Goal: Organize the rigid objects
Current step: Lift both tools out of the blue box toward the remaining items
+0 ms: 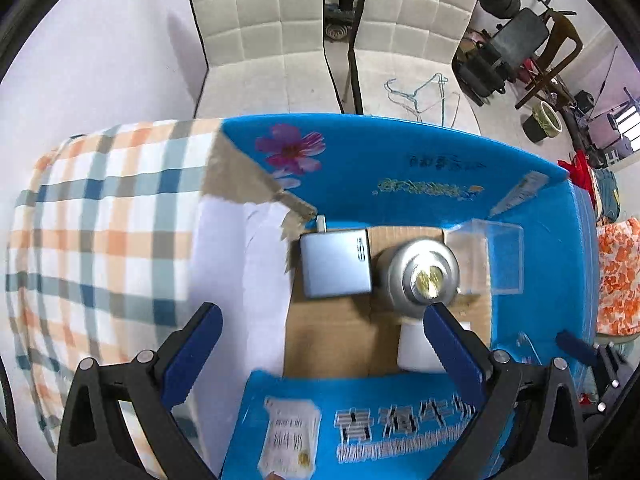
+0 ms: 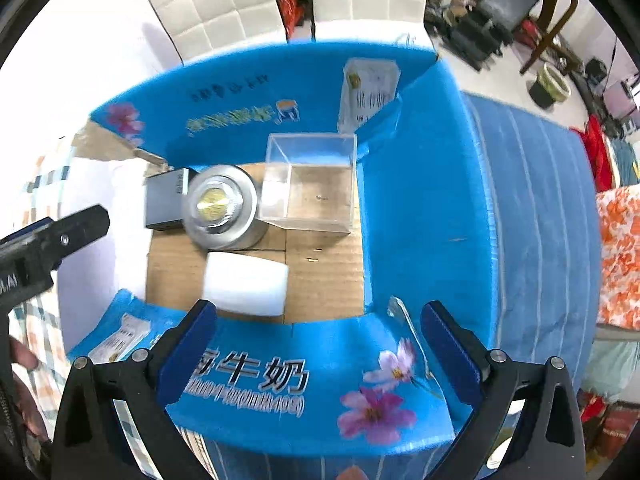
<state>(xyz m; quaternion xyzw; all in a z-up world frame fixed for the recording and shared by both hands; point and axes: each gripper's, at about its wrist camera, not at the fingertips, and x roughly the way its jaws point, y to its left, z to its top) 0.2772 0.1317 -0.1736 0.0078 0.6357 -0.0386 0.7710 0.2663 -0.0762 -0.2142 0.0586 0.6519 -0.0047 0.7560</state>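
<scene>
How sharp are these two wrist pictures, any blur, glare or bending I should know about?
Left wrist view: the print on the blue box's near flap is smeared, and the silver can is fairly sharp. Right wrist view: the can and the white cup look soft. Both views bend straight edges and are dark at the corners.

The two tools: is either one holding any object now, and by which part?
Nothing is held. The left tool and the right tool are both open and empty above the blue box.

White quilted chairs (image 1: 260,28) stand behind a plaid cloth (image 1: 104,216).
</scene>
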